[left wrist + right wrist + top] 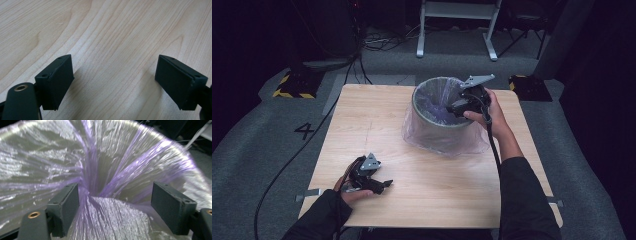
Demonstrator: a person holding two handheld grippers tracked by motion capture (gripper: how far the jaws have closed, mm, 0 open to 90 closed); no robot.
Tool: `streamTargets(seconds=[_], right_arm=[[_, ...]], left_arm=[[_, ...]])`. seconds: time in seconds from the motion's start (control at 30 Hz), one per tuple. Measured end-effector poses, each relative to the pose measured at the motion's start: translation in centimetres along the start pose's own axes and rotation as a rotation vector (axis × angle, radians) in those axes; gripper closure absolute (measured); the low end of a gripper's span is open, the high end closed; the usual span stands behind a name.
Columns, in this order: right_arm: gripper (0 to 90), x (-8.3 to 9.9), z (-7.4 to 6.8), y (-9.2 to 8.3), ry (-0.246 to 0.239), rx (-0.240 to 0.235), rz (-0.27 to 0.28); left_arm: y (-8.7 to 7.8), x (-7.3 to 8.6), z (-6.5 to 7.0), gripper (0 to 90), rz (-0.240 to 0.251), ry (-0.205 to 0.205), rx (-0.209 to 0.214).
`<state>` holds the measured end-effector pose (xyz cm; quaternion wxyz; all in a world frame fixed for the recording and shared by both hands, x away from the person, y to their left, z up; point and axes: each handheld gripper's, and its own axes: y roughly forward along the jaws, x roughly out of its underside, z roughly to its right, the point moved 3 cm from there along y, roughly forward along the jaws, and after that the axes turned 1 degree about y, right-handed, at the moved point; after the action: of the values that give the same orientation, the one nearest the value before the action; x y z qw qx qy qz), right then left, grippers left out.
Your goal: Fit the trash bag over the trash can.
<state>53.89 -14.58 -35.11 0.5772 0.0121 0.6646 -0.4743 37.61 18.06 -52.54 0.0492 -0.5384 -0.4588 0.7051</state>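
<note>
A round grey bin [435,122] lined with a pale purple plastic bag [437,100] stands on the far right half of the wooden table [377,130]; the bag's skirt spreads over the outside of the bin. My right gripper [456,107] reaches over the bin's right rim, pointing into it, jaws open. In the right gripper view the crinkled bag [105,170] folds down into the bin, and a ridge of it lies between the open fingers [172,206] without being pinched. My left gripper [384,185] rests open near the table's front left, above bare wood [112,37].
The table's front edge is close to the left hand. Dark floor surrounds the table, with cables, a white frame's legs [419,47] at the back and yellow-black striped blocks [292,87] at the far corners.
</note>
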Motion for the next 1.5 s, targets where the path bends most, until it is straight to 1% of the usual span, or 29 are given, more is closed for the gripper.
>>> streamTargets(seconds=[0.1, 0.2, 0.27, 0.33, 0.4, 0.47, 0.5, 0.6, 0.67, 0.87, 0.93, 1.03, 1.13, 1.23, 1.3, 1.43, 1.47, 1.5], right_arm=[[23.4, 0.0, -0.1, 0.1, -0.012, -0.005, -0.018], [23.5, -0.1, -0.2, 0.3, -0.031, 0.014, -0.050], [23.7, -0.2, -0.3, 0.4, -0.041, 0.009, -0.074], [24.9, -0.2, -0.4, 0.5, -0.070, 0.006, -0.111], [27.5, -0.2, -0.5, 0.7, -0.097, 0.020, -0.147], [28.0, -0.3, -0.6, 0.9, -0.107, 0.025, -0.195], [28.1, -0.3, -0.6, 1.0, -0.119, 0.023, -0.208], [27.3, -0.4, -0.8, 1.3, -0.143, 0.021, -0.269], [26.6, -0.4, -0.8, 1.5, -0.143, 0.026, -0.308], [25.1, -0.4, -0.8, 1.7, -0.138, 0.027, -0.348], [24.2, -0.4, -0.8, 1.7, -0.136, 0.023, -0.345], [22.6, -0.4, -0.8, 1.6, -0.123, 0.027, -0.325], [21.3, -0.5, -0.9, 1.4, -0.114, 0.020, -0.292], [21.2, -0.4, -0.8, 1.3, -0.091, 0.015, -0.261], [21.8, -0.4, -0.8, 1.2, -0.069, 0.019, -0.234], [21.9, -0.3, -0.6, 0.7, 0.009, -0.005, -0.165], [21.9, -0.2, -0.6, 0.7, 0.019, -0.010, -0.153], [21.9, -0.2, -0.7, 0.6, 0.014, -0.004, -0.150]], left_arm=[[0.0, 0.0, 0.0, 14.8, 0.000, 0.000, 0.000], [0.0, 0.0, 0.0, 14.8, 0.000, 0.001, -0.001], [0.0, 0.0, 0.0, 14.8, 0.000, 0.002, -0.001], [0.0, 0.0, 0.0, 14.8, 0.000, 0.001, 0.000], [0.0, 0.0, 0.0, 14.8, 0.000, 0.001, 0.000], [0.0, 0.0, 0.0, 14.8, 0.000, 0.002, 0.000], [0.0, 0.0, 0.0, 14.8, 0.000, 0.002, 0.000], [0.0, 0.0, 0.0, 14.8, 0.000, 0.003, 0.001], [0.0, 0.0, 0.0, 14.8, 0.001, 0.005, 0.002], [-0.1, 0.0, 0.0, 14.8, -0.001, 0.005, 0.003], [-0.1, 0.1, 0.0, 14.8, -0.001, 0.005, 0.004], [-0.1, 0.1, 0.0, 14.8, -0.001, 0.005, 0.004], [-0.1, 0.0, 0.0, 14.8, -0.001, 0.006, 0.003], [-0.1, 0.0, 0.0, 14.8, -0.001, 0.005, 0.003], [-0.1, 0.0, 0.0, 14.8, -0.001, 0.005, 0.003], [-0.1, 0.0, 0.0, 14.8, -0.001, 0.005, 0.003], [-0.1, 0.0, 0.0, 14.8, -0.001, 0.005, 0.004], [-0.1, 0.0, 0.0, 14.8, -0.001, 0.006, 0.003]])
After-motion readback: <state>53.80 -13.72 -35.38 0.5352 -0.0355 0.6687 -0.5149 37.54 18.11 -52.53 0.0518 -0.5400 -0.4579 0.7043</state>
